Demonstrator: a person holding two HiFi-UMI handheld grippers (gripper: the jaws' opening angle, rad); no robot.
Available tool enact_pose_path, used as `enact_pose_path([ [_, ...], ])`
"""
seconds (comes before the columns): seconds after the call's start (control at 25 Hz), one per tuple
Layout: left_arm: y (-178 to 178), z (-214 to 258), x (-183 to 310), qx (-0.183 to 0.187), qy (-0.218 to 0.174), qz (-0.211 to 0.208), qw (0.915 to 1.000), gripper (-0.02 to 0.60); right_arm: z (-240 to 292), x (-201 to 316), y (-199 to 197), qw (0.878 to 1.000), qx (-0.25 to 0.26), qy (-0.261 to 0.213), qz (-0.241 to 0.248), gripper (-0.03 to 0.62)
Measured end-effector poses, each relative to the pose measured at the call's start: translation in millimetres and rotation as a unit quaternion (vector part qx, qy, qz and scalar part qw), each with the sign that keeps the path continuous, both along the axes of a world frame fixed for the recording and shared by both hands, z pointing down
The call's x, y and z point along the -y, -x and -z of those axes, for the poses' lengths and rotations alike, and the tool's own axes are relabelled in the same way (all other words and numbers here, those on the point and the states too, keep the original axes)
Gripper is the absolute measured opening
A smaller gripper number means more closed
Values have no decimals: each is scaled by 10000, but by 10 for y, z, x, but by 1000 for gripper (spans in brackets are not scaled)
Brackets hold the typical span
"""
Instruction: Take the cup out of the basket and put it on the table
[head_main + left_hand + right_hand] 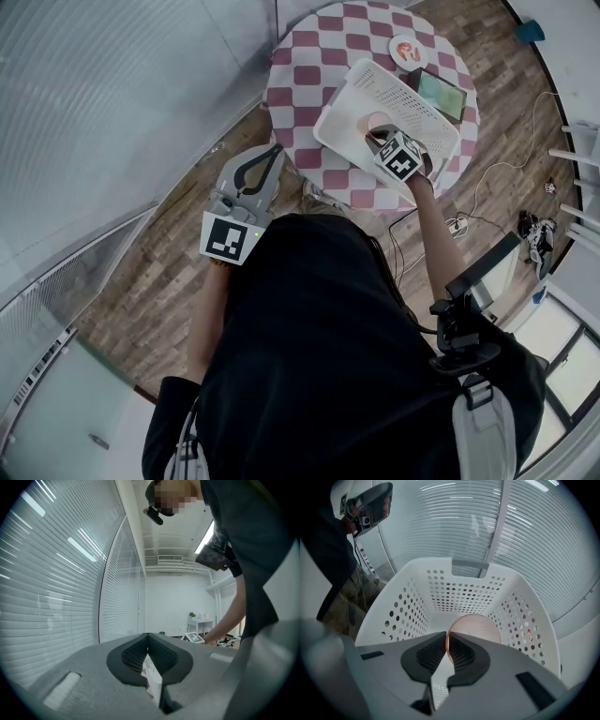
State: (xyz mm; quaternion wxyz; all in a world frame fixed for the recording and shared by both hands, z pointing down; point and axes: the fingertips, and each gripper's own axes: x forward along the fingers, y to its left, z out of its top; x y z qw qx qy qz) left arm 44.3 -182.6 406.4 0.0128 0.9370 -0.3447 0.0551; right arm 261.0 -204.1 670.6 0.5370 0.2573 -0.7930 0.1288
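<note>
A white perforated basket (398, 94) (459, 588) stands on the round table (309, 75) with its pink and white chequered cloth. Inside it lies a pale pink translucent cup (378, 122) (477, 625). My right gripper (382, 139) (446, 637) reaches steeply down into the basket, its jaws shut on the cup's rim. My left gripper (276, 150) (147, 638) hovers over the wooden floor, left of the table, pointing level. Its jaws are shut with nothing between them.
On the table behind the basket lie a dark device with a green screen (441, 92) and a small round white plate with an orange mark (409, 49). Cables (506, 164) trail on the floor to the right. A glass wall with blinds (122, 103) runs along the left.
</note>
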Motion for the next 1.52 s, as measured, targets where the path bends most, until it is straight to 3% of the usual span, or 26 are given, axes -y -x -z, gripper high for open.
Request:
enact_pose_path([
  [1.32, -343, 2, -34, -82, -31, -626, 9980, 6, 417, -88, -68, 9977, 136, -544, -374, 28],
  [1.52, -402, 2, -44, -106, 21, -676, 9977, 6, 524, -88, -83, 9952, 397, -629, -630, 28],
])
